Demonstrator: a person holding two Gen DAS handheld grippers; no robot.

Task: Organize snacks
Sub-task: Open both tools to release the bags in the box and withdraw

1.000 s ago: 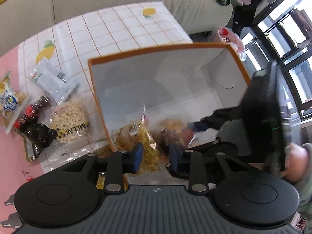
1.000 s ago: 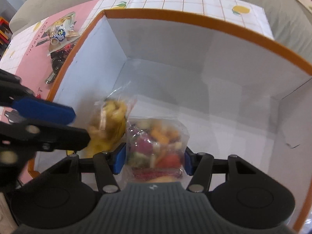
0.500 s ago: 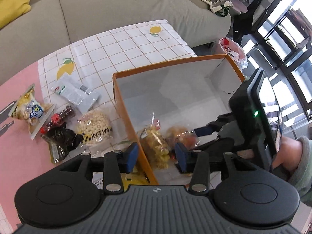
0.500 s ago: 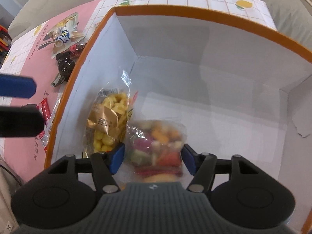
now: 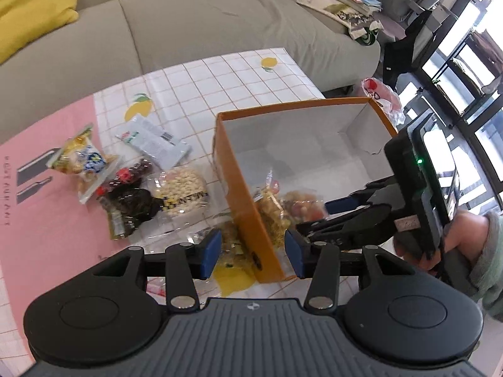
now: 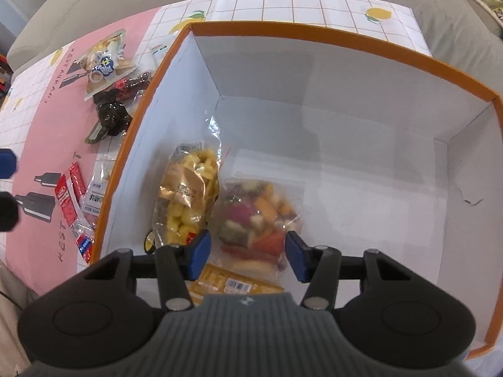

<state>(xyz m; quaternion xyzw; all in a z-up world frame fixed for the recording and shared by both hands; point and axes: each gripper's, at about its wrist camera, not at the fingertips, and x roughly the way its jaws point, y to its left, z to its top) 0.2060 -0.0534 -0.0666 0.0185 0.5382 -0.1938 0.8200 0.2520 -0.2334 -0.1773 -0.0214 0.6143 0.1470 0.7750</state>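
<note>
Left wrist view is showing the left gripper [image 5: 250, 256] pulling up and away from the orange box [image 5: 242, 207]; a second ago its blue pads were down inside the box beside the yellow puff bag [image 5: 270, 207], and now they are straddling the box's near corner from above, empty. Its jaws have just been opening and are standing moderately wide, with nothing pinched between them. That bag is lying on the box floor against the left wall, so that snack appears delivered, and the left hand looks free to go for the loose packets on the tablecloth [image 5: 220, 78]: the peanut bag [image 5: 182, 188], the dark fruit bag [image 5: 132, 204], the white sachet [image 5: 151, 141] and the blue-and-yellow packet [image 5: 85, 160].

The right wrist view is showing the right gripper [image 6: 246, 257] hovering low in the box over the mixed dried-fruit bag [image 6: 254, 216], which is sitting on the floor just beside the puff bag. Its jaws have just been closing a little from their widest, yet they are standing about half open, the pads flanking the bag's near end without visibly pressing it. The bag looks released, not held.
</note>
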